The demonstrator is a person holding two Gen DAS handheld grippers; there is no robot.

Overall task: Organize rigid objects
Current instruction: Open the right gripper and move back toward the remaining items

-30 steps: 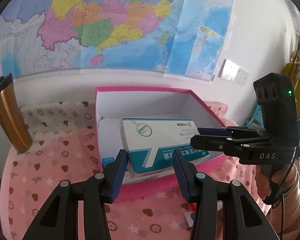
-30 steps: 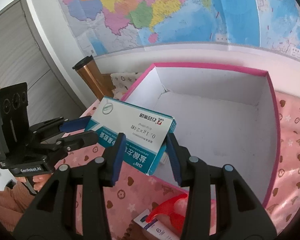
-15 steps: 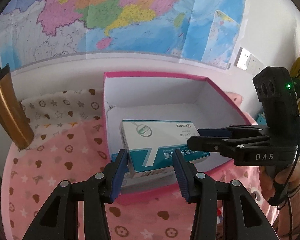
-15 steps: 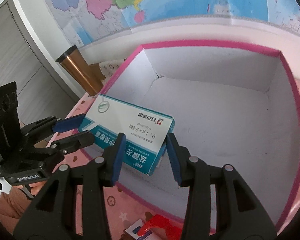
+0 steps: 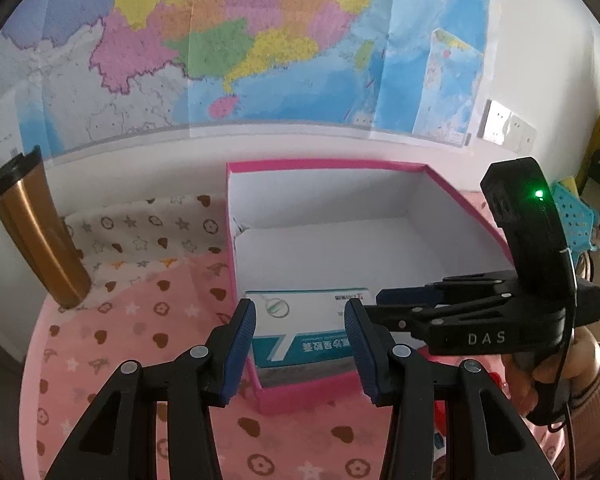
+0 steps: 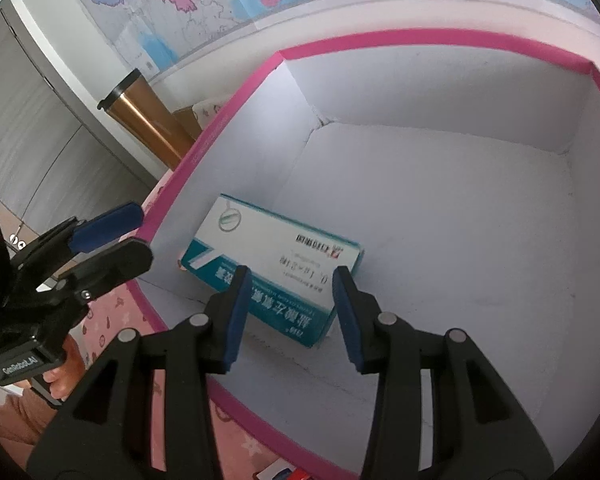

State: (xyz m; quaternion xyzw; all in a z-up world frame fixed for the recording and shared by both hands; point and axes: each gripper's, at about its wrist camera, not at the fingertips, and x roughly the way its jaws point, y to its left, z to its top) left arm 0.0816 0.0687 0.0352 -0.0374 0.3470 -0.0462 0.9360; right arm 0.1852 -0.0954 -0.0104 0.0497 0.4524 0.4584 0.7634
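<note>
— Setting down, is it? Which step does this catch?

— Placement. The right gripper [image 6: 290, 280] is closed at a middling width on the near end of a white-and-teal cardboard medicine carton [image 6: 276, 248], which lies flat, or very nearly so, in the near-left corner of a pink-rimmed, white-lined cardboard box [image 6: 420, 44], close against the left wall. Whether its underside fully meets the floor cannot be told.

— And the other hand?

— The left gripper [image 5: 299, 312] waits just outside the box's near wall, over a pink cloth printed with hearts [image 5: 140, 320], its jaws narrowly parted with nothing between them.

— What does the next move call for?

— By my reading, a release: the right jaws should spread enough to clear both sides of the carton, then draw back and up over the pink rim without dragging the carton along. The left wall sits close by, so the withdrawal wants to run straight back.

— Anything else in frame to sort?

— A copper-coloured metal tumbler with a black lid [image 5: 40, 232] stands well apart at the left by the wall. Small items at the lower edge are too cropped to name.
</note>
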